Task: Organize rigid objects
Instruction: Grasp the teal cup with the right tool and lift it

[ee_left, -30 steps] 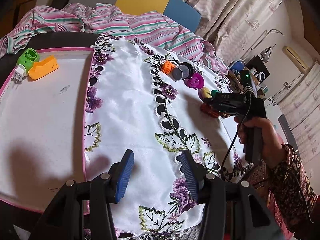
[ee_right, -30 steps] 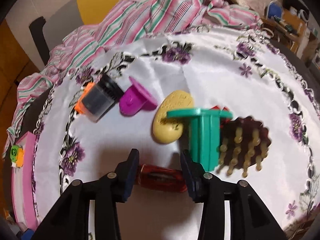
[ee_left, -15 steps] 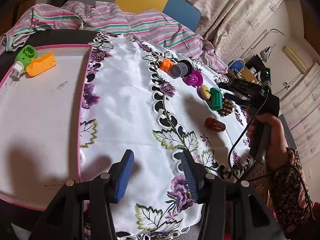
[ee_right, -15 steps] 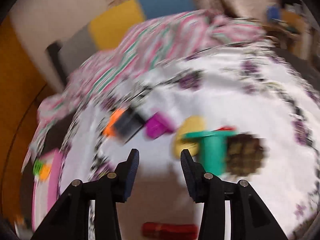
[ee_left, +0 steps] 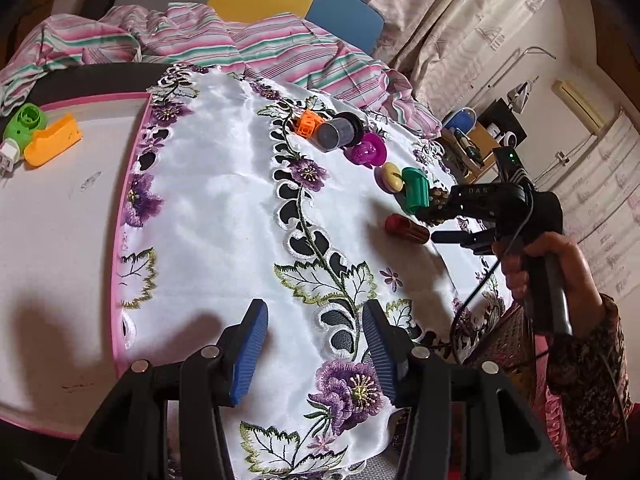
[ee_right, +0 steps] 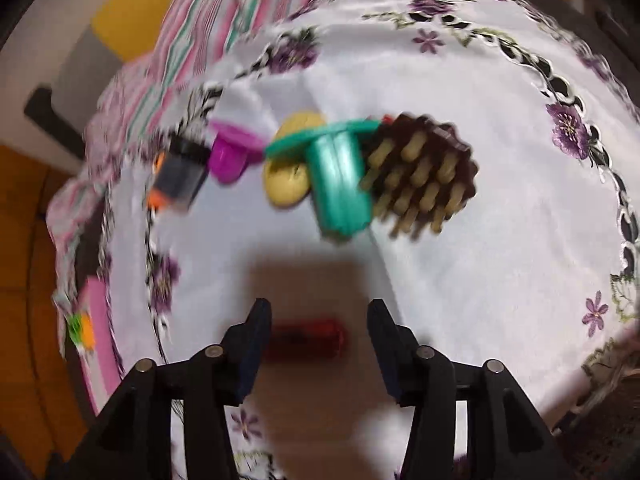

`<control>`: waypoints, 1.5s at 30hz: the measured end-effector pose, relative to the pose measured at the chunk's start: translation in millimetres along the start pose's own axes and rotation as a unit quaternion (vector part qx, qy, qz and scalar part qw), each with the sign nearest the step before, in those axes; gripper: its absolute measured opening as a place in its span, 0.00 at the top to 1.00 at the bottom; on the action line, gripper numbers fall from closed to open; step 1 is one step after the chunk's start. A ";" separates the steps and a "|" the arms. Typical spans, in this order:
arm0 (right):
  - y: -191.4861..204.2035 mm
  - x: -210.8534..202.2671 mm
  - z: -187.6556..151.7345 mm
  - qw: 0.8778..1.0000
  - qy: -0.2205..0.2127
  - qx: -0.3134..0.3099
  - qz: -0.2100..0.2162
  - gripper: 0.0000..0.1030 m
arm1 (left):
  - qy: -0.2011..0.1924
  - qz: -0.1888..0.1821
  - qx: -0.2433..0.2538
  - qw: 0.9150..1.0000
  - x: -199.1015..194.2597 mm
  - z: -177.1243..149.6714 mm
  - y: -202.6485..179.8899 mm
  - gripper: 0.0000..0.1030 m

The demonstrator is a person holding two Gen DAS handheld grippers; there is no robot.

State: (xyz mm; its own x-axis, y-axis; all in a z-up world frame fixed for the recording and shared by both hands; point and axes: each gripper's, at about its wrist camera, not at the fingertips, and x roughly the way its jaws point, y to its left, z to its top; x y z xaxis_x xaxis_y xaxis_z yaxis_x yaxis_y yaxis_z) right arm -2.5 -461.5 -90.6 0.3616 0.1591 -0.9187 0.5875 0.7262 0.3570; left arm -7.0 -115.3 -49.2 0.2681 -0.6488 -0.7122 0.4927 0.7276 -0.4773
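A red cylinder [ee_left: 407, 229] lies on its side on the white embroidered tablecloth [ee_left: 224, 208]. My right gripper [ee_right: 318, 344] hangs just over the red cylinder [ee_right: 306, 338]. Its jaws are opening, the cylinder lies between them, and the pads stand apart from it. Behind it lie a teal flanged piece [ee_right: 340, 184], a brown pegged brush [ee_right: 424, 176], a yellow disc [ee_right: 290, 176], a purple piece [ee_right: 230, 156] and a dark cup [ee_right: 182, 176]. My left gripper [ee_left: 316, 356] is open over the cloth's near edge with nothing between its fingers.
A pink-rimmed white tray [ee_left: 132, 184] lies at the left, with a green piece [ee_left: 24, 124] and an orange piece [ee_left: 52, 140] in its far corner. An orange block [ee_left: 308, 122] sits behind the dark cup. Striped fabric [ee_left: 248, 48] is piled behind the table.
The right gripper swung up and away from the red cylinder, then came back down over it with its jaws wider. The left gripper has stayed where it was.
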 end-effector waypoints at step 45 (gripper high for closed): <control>26.2 -4.3 23.2 0.985 -0.142 -0.100 0.011 0.71 | 0.015 0.039 0.053 0.998 60.4 56.9 -48.9 0.44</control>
State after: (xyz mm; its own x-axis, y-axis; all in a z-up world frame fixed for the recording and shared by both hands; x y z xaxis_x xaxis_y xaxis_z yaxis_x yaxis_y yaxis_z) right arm 28.1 -458.7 -73.3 0.5775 0.0034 -0.8164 0.4326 0.8468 0.3096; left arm 32.2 -202.7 -39.6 0.2849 -0.5830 -0.7609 0.5559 0.7471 -0.3643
